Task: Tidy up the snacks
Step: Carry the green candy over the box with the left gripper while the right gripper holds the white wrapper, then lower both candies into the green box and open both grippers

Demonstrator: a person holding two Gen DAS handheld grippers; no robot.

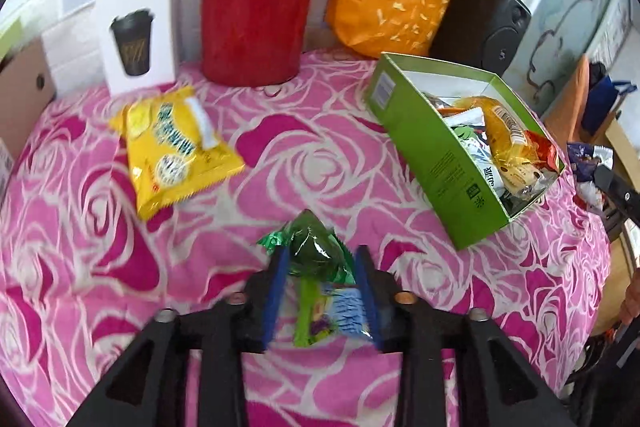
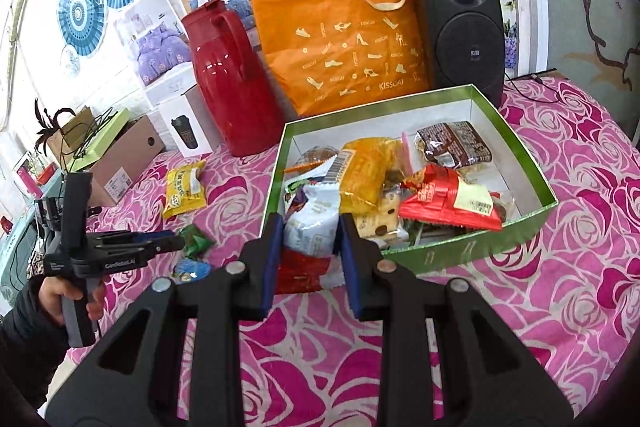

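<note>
Loosely, left gripper [image 1: 320, 263] straddles green candy [image 1: 314, 243], seemingly unclamped; right gripper [image 2: 306, 247] clamps white packet [image 2: 310, 231]

orange bag [image 2: 340, 39]: "KISSCAT" | left gripper [image 2: 182, 245]: "GenRobot.AI"

Right claw [image 2: 306, 259] clamping white snack packet [image 2: 310, 231], green box [image 2: 460, 251] beyond

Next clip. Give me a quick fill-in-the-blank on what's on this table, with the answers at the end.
1. The box holding most of the snacks is ___ on the outside.
2. The yellow packet lies on the tablecloth in front of a white carton picturing a ___.
3. Behind the box, the orange bag stands beside a black ___.
4. The jug left of the orange bag is ___.

Missing words: green; cup; speaker; red.
</note>
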